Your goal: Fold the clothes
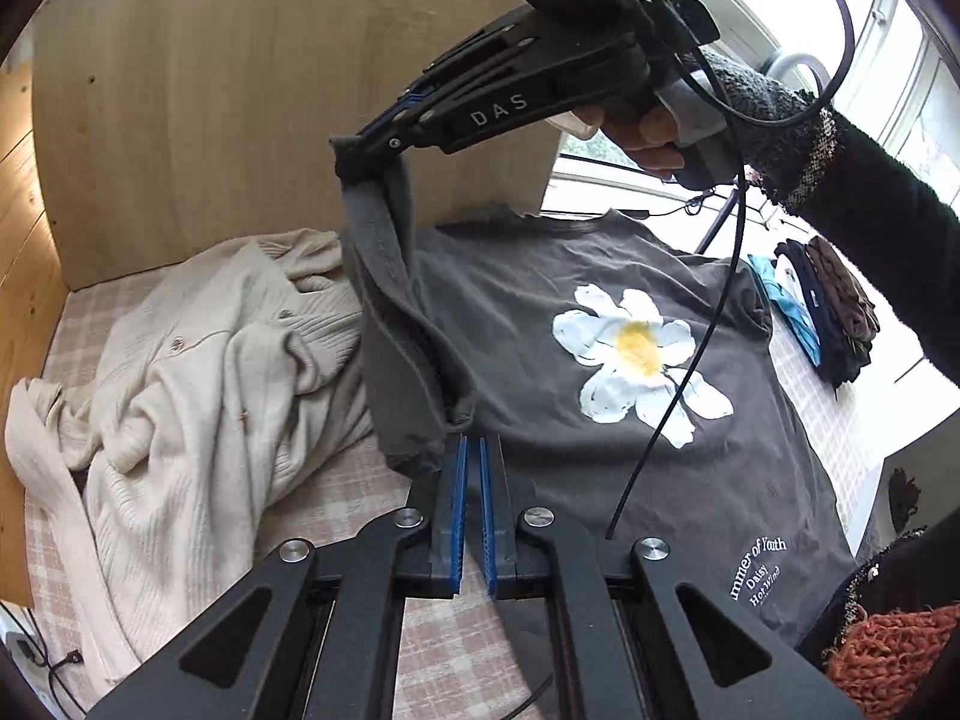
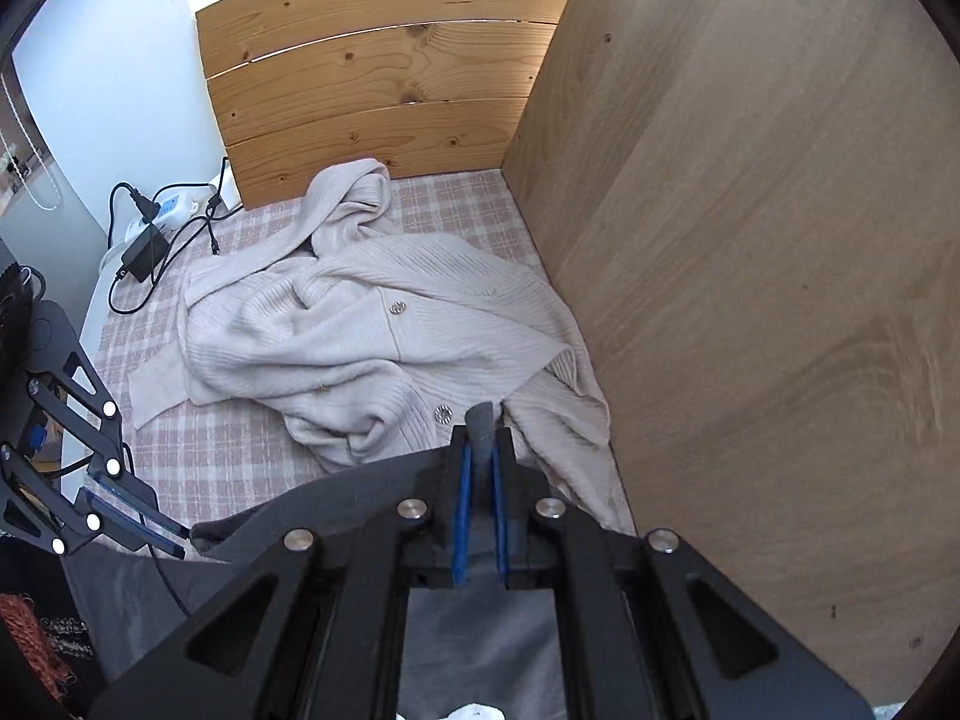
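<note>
Bed, pink-and-white checked cover, carries everything; pine slatted headboard at its far end, a tall wooden panel along one side edge.

Dark grey T-shirt: spread mostly flat, printed side up, across the bed. White daisy print with yellow centre mid-chest; white lettering near the hem end. One side edge is lifted off the cover and hangs as a vertical fold between the two claws; the rest stays flat on the bed.

Cream ribbed cardigan: crumpled heap, buttons showing, lying between the T-shirt and the headboard, against the panel-side edge of the bed. It lies just beside the raised shirt fold; whether they touch, I cannot tell.

Stack of folded dark and blue clothes: at the bed edge beyond the shirt, on the window side.

Right claw: held high above the bed, blue pads pressed together on the upper end of the lifted shirt edge; in the right wrist view a grey roll of fabric stands between its pads.

Left claw: low, near the bed surface, blue pads nearly together and pinching the lower end of the same lifted edge; a narrow slit remains between the pads behind the cloth.

Power strip with black cables sits off the bed corner beside the headboard.
</note>
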Motion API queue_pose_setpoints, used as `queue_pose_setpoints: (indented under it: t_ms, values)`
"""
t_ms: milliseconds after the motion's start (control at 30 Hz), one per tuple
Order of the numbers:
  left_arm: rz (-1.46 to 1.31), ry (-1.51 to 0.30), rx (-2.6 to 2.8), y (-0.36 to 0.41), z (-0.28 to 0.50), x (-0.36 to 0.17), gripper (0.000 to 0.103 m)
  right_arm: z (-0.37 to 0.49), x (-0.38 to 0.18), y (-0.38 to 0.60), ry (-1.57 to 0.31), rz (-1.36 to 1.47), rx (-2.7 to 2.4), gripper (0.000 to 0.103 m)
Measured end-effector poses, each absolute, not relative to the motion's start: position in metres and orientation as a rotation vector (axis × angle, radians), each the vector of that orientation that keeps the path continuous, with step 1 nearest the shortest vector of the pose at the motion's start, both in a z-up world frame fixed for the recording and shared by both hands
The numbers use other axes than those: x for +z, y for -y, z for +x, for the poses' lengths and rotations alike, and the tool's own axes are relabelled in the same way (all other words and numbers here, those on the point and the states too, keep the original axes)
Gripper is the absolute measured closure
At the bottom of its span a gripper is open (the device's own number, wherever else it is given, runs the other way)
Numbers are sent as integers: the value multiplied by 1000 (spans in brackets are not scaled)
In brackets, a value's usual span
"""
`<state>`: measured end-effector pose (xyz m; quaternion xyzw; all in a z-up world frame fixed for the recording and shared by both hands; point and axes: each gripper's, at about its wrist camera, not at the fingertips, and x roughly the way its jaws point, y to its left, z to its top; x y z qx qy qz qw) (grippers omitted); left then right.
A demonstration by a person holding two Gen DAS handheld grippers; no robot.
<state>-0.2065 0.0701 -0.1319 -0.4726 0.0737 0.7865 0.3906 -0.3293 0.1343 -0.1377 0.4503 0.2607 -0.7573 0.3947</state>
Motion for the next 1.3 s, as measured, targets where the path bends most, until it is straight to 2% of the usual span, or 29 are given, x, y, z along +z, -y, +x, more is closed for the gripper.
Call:
queue_pose_setpoints:
  t_ms: [167, 233, 267, 300, 367, 433, 467, 500, 767, 867, 900, 967, 1100, 1167, 1233, 1267, 1300]
  values:
    - [-1213, -238, 1821, -128, -188, -157, 99, -303, -159, -206, -621, 1267, -1957, 97]
    - [-1276, -251, 1743, -145, -181, -175, 99, -296, -187, -227, -702, 1392, -1944, 95]
    - [-1296, -262, 1718, -148, -176, -180, 98, -293, -202, -235, -767, 1461, -1935, 90]
    - [-1304, -266, 1692, -149, -171, -183, 96, -291, -215, -243, -817, 1517, -1929, 87]
    - [-1286, -279, 1694, -139, -166, -181, 84, -293, -213, -253, -760, 1513, -1972, 85]
    - [-1267, -284, 1754, -120, -171, -176, 80, -296, -211, -262, -691, 1505, -2014, 75]
    - [-1277, -280, 1782, -110, -178, -176, 80, -301, -206, -264, -609, 1488, -2030, 63]
    - [-1289, -287, 1809, -105, -185, -177, 80, -305, -204, -264, -559, 1473, -2044, 58]
    - [-1292, -433, 1934, -100, -232, -200, 80, -338, -214, -245, -357, 1442, -2076, 58]
    - [-1299, -487, 1921, -107, -236, -214, 80, -350, -213, -228, -357, 1422, -2088, 58]
    - [-1302, -492, 1913, -109, -236, -217, 81, -354, -211, -224, -343, 1417, -2084, 58]
    - [-1291, -491, 1906, -110, -234, -219, 94, -358, -208, -215, -308, 1418, -2069, 58]
    - [-1271, -477, 1905, -107, -231, -217, 96, -367, -210, -197, -310, 1434, -2043, 58]
    - [-1260, -481, 1902, -107, -230, -218, 96, -366, -212, -189, -318, 1433, -2016, 61]
    - [-1251, -484, 1904, -107, -229, -218, 97, -363, -215, -179, -342, 1431, -1987, 80]
    - [-1251, -481, 1902, -106, -229, -219, 98, -359, -216, -173, -385, 1422, -1978, 100]
    - [-1253, -474, 1897, -106, -229, -220, 98, -356, -217, -168, -430, 1410, -1974, 100]
